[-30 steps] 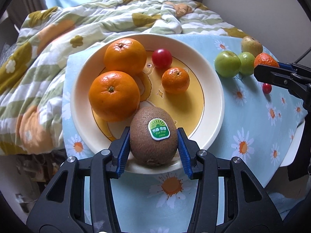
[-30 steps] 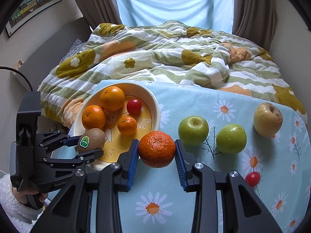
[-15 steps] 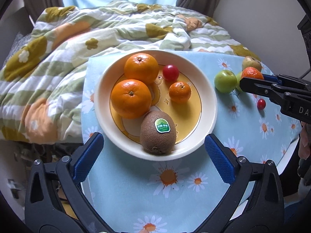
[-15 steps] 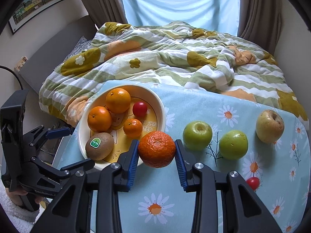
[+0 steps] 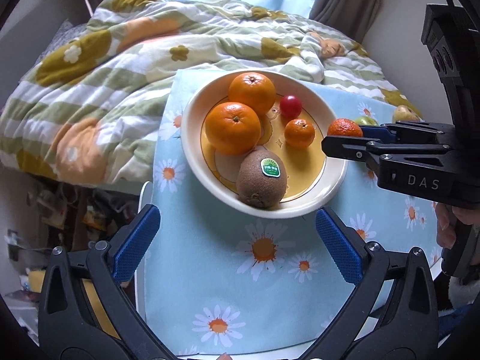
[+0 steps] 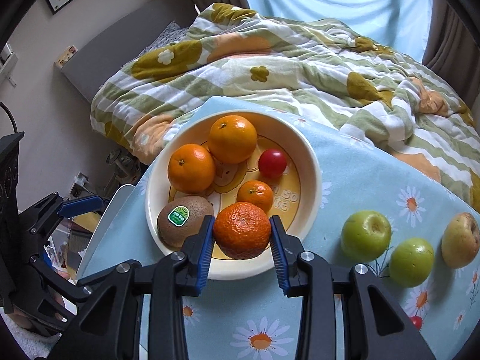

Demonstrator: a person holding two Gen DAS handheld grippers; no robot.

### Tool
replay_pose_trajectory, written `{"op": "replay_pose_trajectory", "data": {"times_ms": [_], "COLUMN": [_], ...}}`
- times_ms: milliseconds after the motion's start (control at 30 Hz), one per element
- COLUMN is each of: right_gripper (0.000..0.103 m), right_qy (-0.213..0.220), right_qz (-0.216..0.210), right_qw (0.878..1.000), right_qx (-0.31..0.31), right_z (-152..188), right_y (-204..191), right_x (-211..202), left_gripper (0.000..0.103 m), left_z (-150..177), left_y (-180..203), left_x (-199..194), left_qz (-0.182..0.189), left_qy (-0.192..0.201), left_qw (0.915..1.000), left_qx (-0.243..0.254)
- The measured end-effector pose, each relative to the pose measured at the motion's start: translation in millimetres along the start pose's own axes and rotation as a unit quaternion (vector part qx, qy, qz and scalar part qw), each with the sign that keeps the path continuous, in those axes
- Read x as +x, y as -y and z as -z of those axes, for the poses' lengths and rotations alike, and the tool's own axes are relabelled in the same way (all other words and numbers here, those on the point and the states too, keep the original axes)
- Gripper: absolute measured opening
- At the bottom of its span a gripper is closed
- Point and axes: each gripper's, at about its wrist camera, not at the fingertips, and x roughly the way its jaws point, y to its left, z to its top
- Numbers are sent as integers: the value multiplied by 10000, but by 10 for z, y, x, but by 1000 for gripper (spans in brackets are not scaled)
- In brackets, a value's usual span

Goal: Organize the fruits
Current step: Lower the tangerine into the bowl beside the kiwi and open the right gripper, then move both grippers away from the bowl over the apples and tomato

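Observation:
A cream plate (image 5: 192,138) (image 6: 312,162) holds two oranges (image 5: 234,127), a small mandarin (image 5: 299,133), a red cherry tomato (image 5: 290,106) and a stickered kiwi (image 5: 261,180) (image 6: 183,219). My right gripper (image 6: 241,234) is shut on a rough mandarin (image 6: 241,229) and holds it over the plate's near rim; it also shows in the left wrist view (image 5: 344,127). My left gripper (image 5: 237,243) is open and empty, back from the plate over the daisy tablecloth (image 5: 240,285).
Two green apples (image 6: 366,235) (image 6: 411,261), a yellowish pear (image 6: 460,240) and a cherry tomato (image 6: 416,321) lie on the cloth right of the plate. A flowered quilt (image 6: 285,69) covers the bed behind. The table's left edge (image 6: 105,219) drops off to floor clutter.
My left gripper let go of the kiwi on the plate, opened wide and pulled back. My right gripper carried the rough mandarin left, from beside the apples to over the plate.

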Motion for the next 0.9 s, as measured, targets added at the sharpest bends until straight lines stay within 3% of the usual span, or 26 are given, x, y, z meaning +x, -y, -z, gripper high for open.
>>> {"op": "replay_pose_trajectory", "data": {"times_ms": [367, 433, 567, 600, 700, 733, 900], "right_gripper": [34, 47, 53, 60, 94, 99, 102], "right_qy": [-277, -264, -278, -256, -115, -58, 96], "right_qz": [-107, -134, -118, -105, -92, -62, 54], "right_qw": [9995, 9995, 9995, 9996, 9998, 9999, 9999], "right_qx": [-102, -63, -95, -107, -127, -137, -114], "right_z": [62, 54, 49, 55, 71, 78, 70], "right_y": [-59, -46, -50, -54, -62, -69, -73], "right_x": [276, 262, 242, 232, 185, 166, 98], "left_gripper": [103, 103, 103, 103, 103, 103, 103], "left_z": [150, 156, 175, 176, 176, 170, 152], "left_y": [-119, -121, -121, -121, -118, -116, -105], "left_x": [23, 15, 1, -1, -28, -44, -132], "left_qz": [-44, -42, -28, -27, -28, -27, -19], "left_qy": [-62, -45, -14, -10, 14, 25, 98], "left_qw": [9995, 9995, 9995, 9995, 9996, 9996, 9997], "left_qx": [-313, -320, -308, -307, -289, -282, -215]}}
